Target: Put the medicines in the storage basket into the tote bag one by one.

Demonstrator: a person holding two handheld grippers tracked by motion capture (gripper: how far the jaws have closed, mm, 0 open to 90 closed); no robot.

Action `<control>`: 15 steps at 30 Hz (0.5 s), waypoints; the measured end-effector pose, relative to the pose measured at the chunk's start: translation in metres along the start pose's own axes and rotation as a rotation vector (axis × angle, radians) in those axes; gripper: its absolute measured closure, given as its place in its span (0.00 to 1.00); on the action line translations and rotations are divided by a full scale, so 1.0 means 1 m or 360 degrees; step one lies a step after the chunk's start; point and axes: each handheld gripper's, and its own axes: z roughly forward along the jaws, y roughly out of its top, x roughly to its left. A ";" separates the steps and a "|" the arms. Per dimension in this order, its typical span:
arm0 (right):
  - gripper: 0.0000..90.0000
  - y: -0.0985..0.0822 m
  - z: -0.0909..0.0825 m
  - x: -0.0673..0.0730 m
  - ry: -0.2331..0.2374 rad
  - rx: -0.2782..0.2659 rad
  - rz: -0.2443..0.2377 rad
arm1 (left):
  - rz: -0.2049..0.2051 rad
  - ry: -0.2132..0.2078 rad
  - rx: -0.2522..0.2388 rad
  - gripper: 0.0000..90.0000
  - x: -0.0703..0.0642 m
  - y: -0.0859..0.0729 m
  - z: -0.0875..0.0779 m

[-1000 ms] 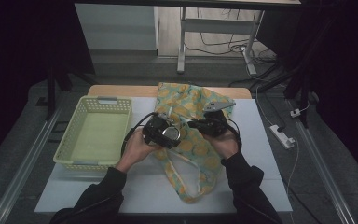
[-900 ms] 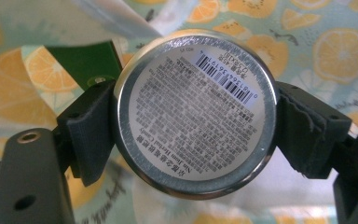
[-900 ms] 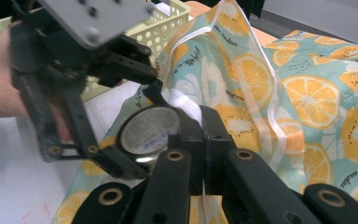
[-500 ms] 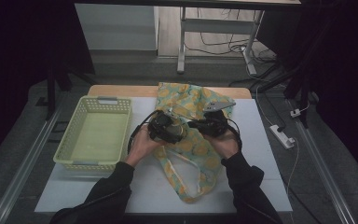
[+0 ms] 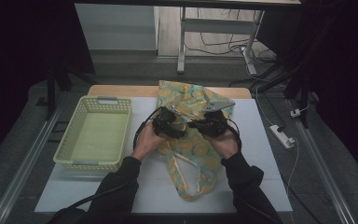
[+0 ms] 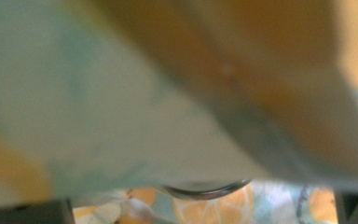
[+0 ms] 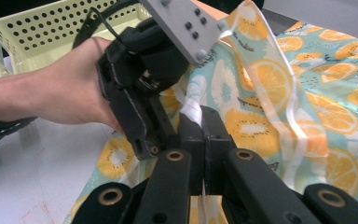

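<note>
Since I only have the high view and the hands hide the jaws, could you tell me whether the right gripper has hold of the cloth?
Observer: Yes. In the right gripper view, the right gripper is shut on a white strap of the orange-print cloth.
Operator: Thank you. And what is in front of the left gripper?
Observer: In the left gripper view, the cloth hangs blurred right over the lens, and the left gripper has its two jaws wide apart at the bottom corners.
</note>
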 end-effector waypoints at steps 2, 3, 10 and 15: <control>1.00 0.000 0.000 0.000 -0.0003 0.0004 -0.0002 | -0.0001 0.0004 -0.0003 0.23 0.001 0.000 0.003; 1.00 0.000 0.001 -0.001 -0.0002 0.0004 0.0000 | 0.0001 0.0009 -0.0007 0.23 0.001 0.000 0.005; 1.00 -0.002 0.003 -0.001 -0.0002 0.0018 0.0001 | 0.0020 0.0013 -0.0019 0.23 -0.001 -0.001 0.017; 1.00 -0.003 0.004 -0.003 -0.0007 0.0028 0.0006 | 0.0023 0.0011 -0.0016 0.22 -0.001 -0.005 0.025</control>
